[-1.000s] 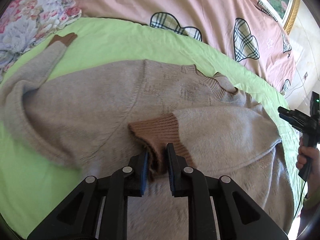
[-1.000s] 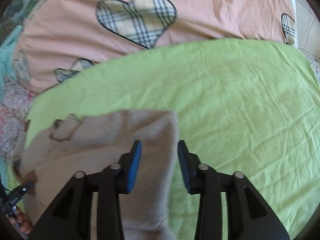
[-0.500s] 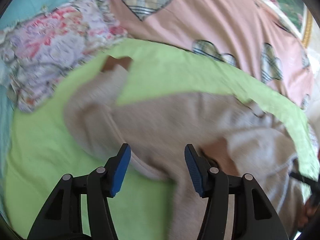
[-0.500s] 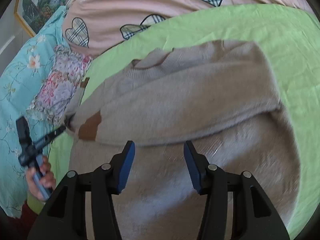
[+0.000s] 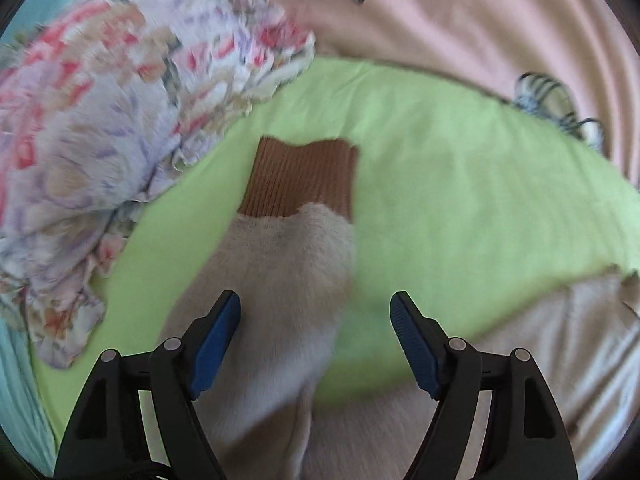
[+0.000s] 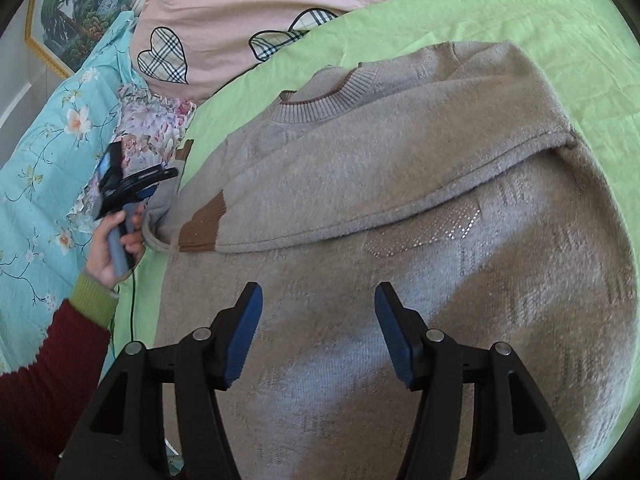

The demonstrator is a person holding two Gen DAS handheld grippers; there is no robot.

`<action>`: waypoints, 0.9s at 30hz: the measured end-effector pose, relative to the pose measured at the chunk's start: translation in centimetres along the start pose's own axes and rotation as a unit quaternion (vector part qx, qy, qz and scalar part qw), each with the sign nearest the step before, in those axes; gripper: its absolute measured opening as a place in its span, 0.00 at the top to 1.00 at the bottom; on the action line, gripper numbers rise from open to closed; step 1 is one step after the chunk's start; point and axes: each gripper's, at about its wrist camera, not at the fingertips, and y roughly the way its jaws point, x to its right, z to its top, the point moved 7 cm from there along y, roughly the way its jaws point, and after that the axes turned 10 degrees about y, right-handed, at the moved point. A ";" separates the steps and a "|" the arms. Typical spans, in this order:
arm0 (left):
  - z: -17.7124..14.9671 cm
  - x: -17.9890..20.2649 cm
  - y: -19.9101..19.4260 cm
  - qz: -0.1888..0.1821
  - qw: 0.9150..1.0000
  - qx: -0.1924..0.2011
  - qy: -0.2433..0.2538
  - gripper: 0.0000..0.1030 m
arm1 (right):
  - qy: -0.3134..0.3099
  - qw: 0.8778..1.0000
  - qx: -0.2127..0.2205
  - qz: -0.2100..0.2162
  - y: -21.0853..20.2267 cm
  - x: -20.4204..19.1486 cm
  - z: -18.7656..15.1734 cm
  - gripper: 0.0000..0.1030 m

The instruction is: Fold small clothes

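Now both claws wide open, empty: left claw (image 5: 315, 316) over sleeve (image 5: 276, 280), right claw (image 6: 318, 320) over sweater (image 6: 420, 216).

I can read no words, labels, brands or numbers on anything in front of my tongs, neither on the sweater (image 6: 400, 208) nor on the bedding (image 6: 224, 24) around it.

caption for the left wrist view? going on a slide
Open left gripper approaches the unfolded sleeve of a beige sweater, brown ribbed cuff lying on the green sheet.
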 end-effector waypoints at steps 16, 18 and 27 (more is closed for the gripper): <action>-2.1 5.6 -8.9 -0.092 0.991 0.097 0.030 0.93 | 0.009 1.000 0.000 0.019 -0.3 -0.8 -1.8 0.42; -2.5 8.8 -11.9 -0.123 0.984 0.123 0.046 0.93 | 0.013 1.000 0.004 0.020 -0.6 -0.7 -1.9 0.42; -6.9 25.7 -20.8 -0.256 0.934 0.196 0.154 0.92 | 0.048 0.998 0.042 0.013 -3.2 1.5 -1.2 0.42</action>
